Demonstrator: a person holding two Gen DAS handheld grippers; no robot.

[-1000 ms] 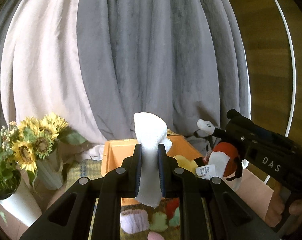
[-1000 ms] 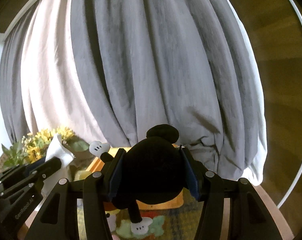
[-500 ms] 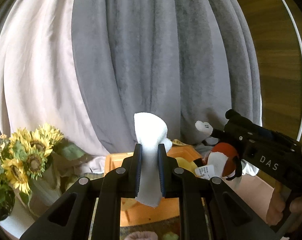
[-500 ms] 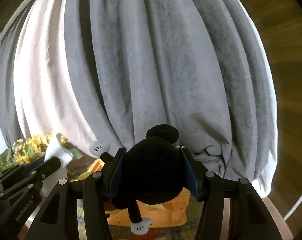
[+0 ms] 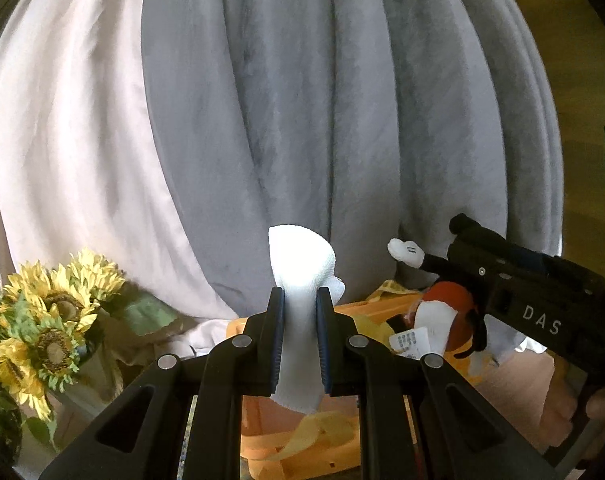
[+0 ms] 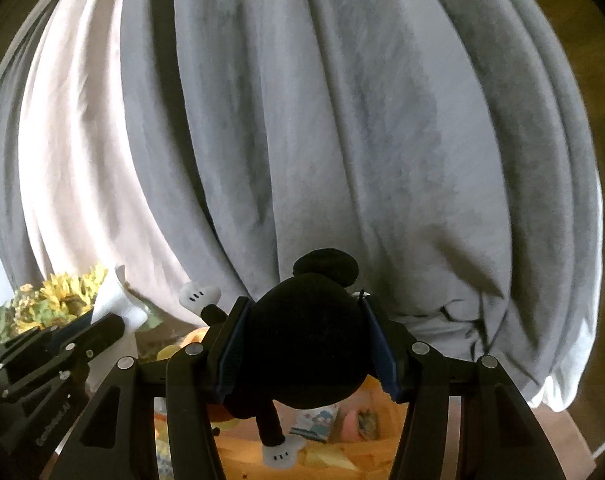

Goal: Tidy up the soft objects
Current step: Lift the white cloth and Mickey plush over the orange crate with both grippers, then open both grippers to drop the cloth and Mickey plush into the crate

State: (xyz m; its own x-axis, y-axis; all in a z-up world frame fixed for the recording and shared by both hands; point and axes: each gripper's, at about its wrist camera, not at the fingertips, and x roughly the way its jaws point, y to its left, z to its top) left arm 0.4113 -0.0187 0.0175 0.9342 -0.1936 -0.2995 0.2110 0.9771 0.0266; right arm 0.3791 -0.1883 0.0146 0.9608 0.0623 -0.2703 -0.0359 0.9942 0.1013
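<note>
1. I am holding a white cloth (image 5: 300, 320) in my left gripper (image 5: 298, 340); the jaws are pressed together on it, the cloth standing up above the pads and hanging out below them.
2. I am carrying a black mouse plush (image 6: 306, 344) in my right gripper (image 6: 306, 348); the jaws are clamped on its round black body, one ear poking up, one white-gloved arm sticking out to the left and a leg with a white foot dangling underneath.
3. I am seeing both loads in the air over an orange bin (image 5: 262, 428), which sits in front of a grey curtain (image 5: 342, 120), with a bunch of sunflowers (image 5: 50, 320) off to the left.
4. I am judging the bin to be the collecting place: the right wrist view is showing yellow items and some small patterned soft things already lying inside it (image 6: 382, 440), so part of the sorting looks done.
5. I am reckoning that both pick-ups are finished and the carry is nearly over; what is left is lowering each piece over the bin's opening and parting the jaws.
6. I am not able to tell whether more soft things are waiting outside the bin, since neither view is showing the rest of the surface.
</note>
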